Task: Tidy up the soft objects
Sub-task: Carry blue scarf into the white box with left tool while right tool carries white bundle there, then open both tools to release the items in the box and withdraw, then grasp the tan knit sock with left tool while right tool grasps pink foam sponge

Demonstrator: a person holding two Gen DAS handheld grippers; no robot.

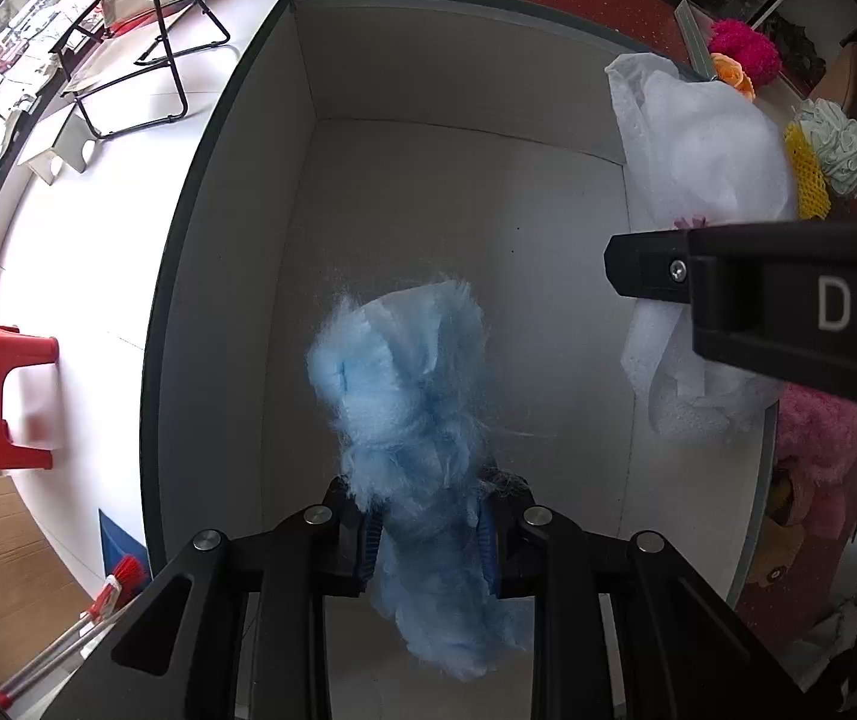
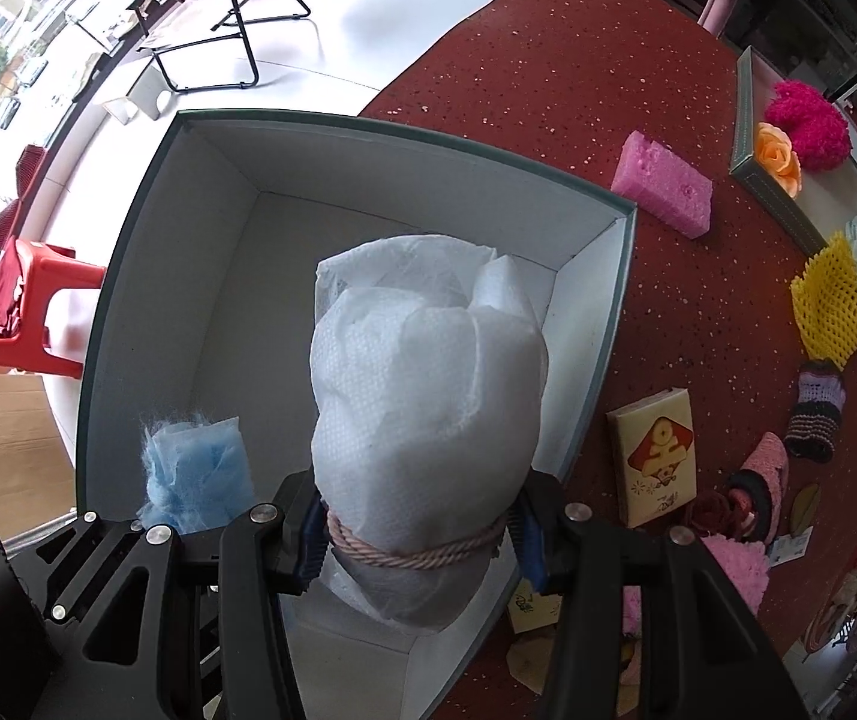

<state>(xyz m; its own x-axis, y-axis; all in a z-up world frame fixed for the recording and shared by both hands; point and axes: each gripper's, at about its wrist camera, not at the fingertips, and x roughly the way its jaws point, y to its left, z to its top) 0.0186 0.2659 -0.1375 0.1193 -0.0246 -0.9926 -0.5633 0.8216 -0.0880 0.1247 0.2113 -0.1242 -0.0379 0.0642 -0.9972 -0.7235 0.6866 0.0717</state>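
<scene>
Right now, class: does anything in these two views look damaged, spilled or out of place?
Only the blue fluffy bundle in the left gripper: its edges are frayed, with loose fibres sticking out. The white wrapped bundle looks tidy, tied with cord.

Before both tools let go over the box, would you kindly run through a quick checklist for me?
1. Left tool clamps the blue fluff: ok.
2. Right tool clamps the white wrapped bundle at its cord: ok.
3. Both loads hang above the open box: ok.
4. Box floor bare beneath them: ok.
5. Loads apart from each other: ok.
6. Clearance above the box floor: cannot tell.
</scene>
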